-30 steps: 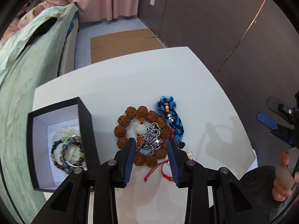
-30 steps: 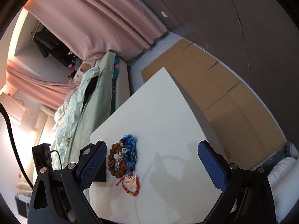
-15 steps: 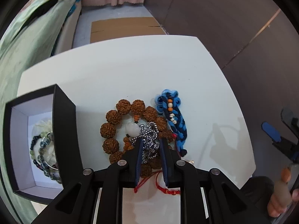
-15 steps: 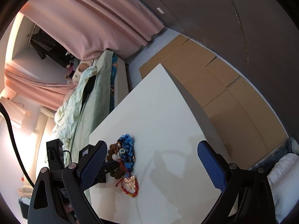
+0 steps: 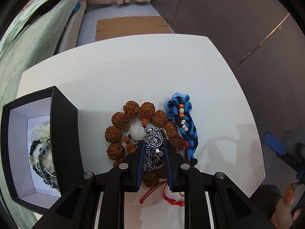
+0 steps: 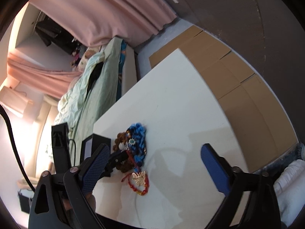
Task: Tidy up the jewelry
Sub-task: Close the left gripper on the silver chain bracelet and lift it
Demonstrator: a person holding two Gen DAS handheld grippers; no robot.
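Left gripper (image 5: 154,153) lowered — box (image 5: 64,133) seemingly beaded.

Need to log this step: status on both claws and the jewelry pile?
Left claw shut on silver chain, atop brown bead bracelet. Right claw empty, closing above table. Chain tangled with bracelet; black box open alongside.

We are seeing a white table (image 5: 133,72) with a smooth, matt top. The brown bead bracelet (image 5: 131,108) is looking rough and wrinkled, like dried seeds, with one milky, polished bead. The chain (image 5: 152,145) is shining like metal. The blue bracelet (image 5: 188,131) is showing braided cord, and the red bracelet (image 5: 171,200) thin knotted string. The black box (image 5: 64,133) is looking like matt card, white inside, holding glossy glass-like beads. The cardboard (image 5: 129,24) is looking plain and dull.
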